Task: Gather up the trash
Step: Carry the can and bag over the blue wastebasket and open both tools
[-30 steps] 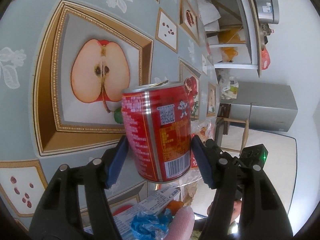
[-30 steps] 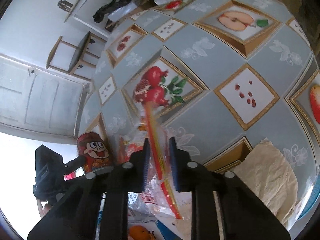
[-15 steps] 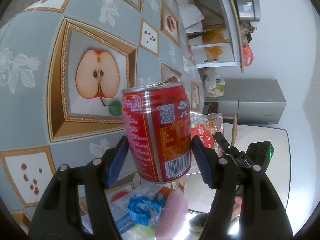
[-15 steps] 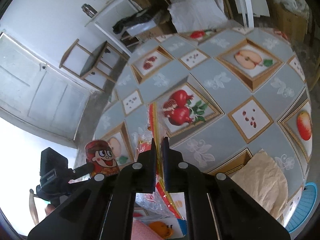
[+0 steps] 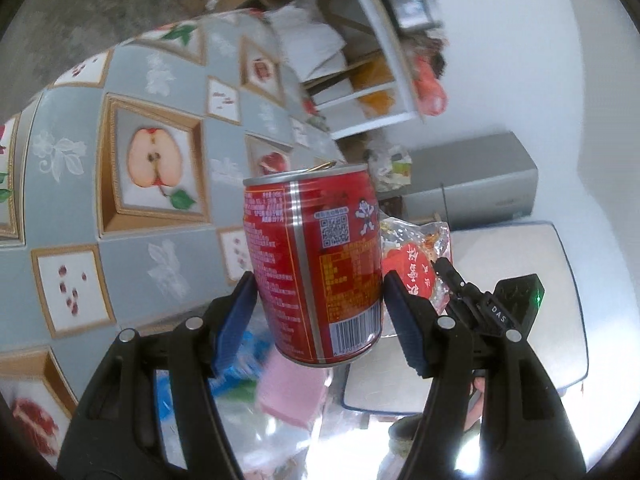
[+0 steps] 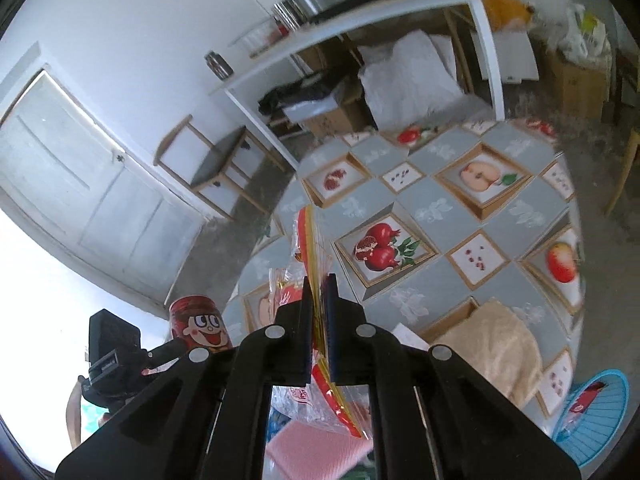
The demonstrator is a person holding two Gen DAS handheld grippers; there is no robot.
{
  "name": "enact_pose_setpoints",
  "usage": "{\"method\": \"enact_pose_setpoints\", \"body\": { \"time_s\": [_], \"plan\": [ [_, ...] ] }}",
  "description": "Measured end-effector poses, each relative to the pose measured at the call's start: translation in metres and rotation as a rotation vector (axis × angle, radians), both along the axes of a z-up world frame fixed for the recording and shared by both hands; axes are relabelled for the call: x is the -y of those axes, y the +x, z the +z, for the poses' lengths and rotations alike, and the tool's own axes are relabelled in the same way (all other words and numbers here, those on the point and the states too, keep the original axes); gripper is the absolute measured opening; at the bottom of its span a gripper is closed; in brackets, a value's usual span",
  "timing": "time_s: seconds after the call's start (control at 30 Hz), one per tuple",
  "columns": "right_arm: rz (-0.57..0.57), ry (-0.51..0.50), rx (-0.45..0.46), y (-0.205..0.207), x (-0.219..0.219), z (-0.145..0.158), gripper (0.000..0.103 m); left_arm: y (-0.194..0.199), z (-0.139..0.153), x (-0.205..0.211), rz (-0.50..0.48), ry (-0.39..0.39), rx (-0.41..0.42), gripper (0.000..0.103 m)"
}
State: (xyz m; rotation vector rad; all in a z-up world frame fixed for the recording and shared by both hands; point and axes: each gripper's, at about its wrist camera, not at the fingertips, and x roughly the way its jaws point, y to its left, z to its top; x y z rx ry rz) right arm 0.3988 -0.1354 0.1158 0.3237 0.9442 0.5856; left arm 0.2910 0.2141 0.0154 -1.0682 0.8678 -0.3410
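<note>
My left gripper (image 5: 318,304) is shut on a red drink can (image 5: 314,256), upright, held in the air above the table; the can also shows in the right wrist view (image 6: 199,322). My right gripper (image 6: 319,292) is shut on a clear plastic snack wrapper with red and yellow print (image 6: 309,240), lifted off the table; the wrapper shows beside the can in the left wrist view (image 5: 416,256). Below both grippers lie a pink item (image 6: 316,450) and blue and clear plastic trash (image 5: 240,364).
The table wears a grey fruit-print cloth (image 6: 424,208). A crumpled beige paper (image 6: 492,352) and a blue round basket (image 6: 596,412) lie at its right side. A white shelf unit (image 6: 360,32), a wooden stool (image 6: 212,160) and a door (image 6: 72,184) stand beyond.
Both grippers have risen away from the table with their loads. The right gripper's jaws have closed tighter on the wrapper. The can stays gripped.
</note>
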Motion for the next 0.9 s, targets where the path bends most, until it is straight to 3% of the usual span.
{"method": "enact_pose_setpoints", "body": {
  "time_s": [0.27, 0.5, 0.7, 0.83, 0.9],
  "plan": [
    [-0.088, 0.048, 0.110, -0.082, 0.081, 0.043, 0.006, -0.040, 0.048, 0.076, -0.161, 0.036, 0.080, 0.061],
    [-0.285, 0.026, 0.167, -0.171, 0.194, 0.044, 0.006, -0.055, 0.069, 0.197, -0.408, 0.051, 0.103, 0.061],
    [-0.509, 0.042, 0.107, -0.237, 0.308, -0.006, 0.006, -0.060, 0.063, 0.321, -0.643, 0.094, 0.071, 0.061],
    [-0.625, 0.088, 0.009, -0.266, 0.369, -0.067, 0.006, -0.054, 0.035, 0.404, -0.774, 0.135, -0.002, 0.061],
    [-0.677, 0.117, -0.056, -0.275, 0.395, -0.107, 0.006, -0.049, 0.006, 0.450, -0.836, 0.156, -0.083, 0.061]
  ]
}}
